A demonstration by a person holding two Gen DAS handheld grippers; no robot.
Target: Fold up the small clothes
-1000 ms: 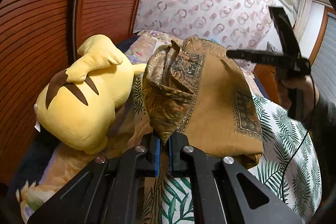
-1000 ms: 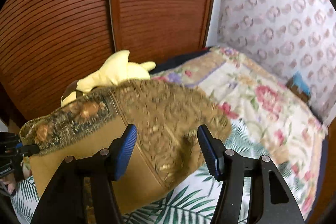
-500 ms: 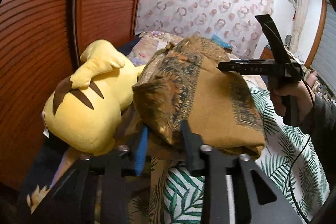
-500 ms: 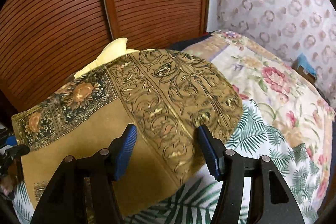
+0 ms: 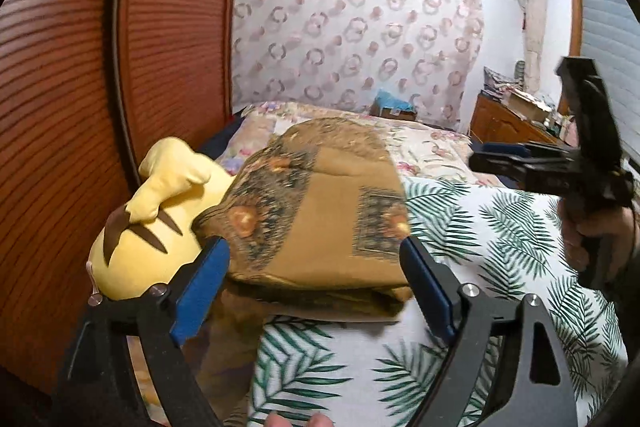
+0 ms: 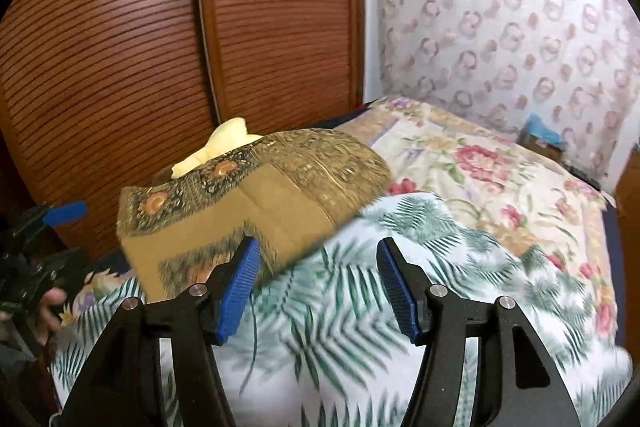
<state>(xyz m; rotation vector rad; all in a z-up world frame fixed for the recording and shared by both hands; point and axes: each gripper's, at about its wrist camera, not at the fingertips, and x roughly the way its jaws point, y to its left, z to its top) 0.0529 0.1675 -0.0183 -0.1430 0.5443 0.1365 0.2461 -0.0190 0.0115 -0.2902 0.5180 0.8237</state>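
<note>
Item: ochre-brown cloth with dark floral and paisley borders (image 5: 320,211), small garment or scarf. Lies folded into a thick rectangular pad on the white bed cover printed with green palm leaves (image 5: 500,227); its far edge rests against the yellow plush toy with brown stripes (image 5: 156,223), which sits at the slatted red-brown wardrobe door (image 5: 72,107). Placement judged deliberate: the flat bed gives a surface for layering folds, and the pad lies squared, so the fold looks complete or nearly so.

Left gripper (image 5: 316,291): black tongs, blue pads, jaws opening and standing wide to either side of the pad's near edge. Nothing is pinched between them (cloth appears released).

Right gripper (image 6: 316,287): jaws parted at a middling width, empty; the left pad overlaps the cloth's corner in view, contact uncertain. It hovers over the leaf-print cover.
</note>
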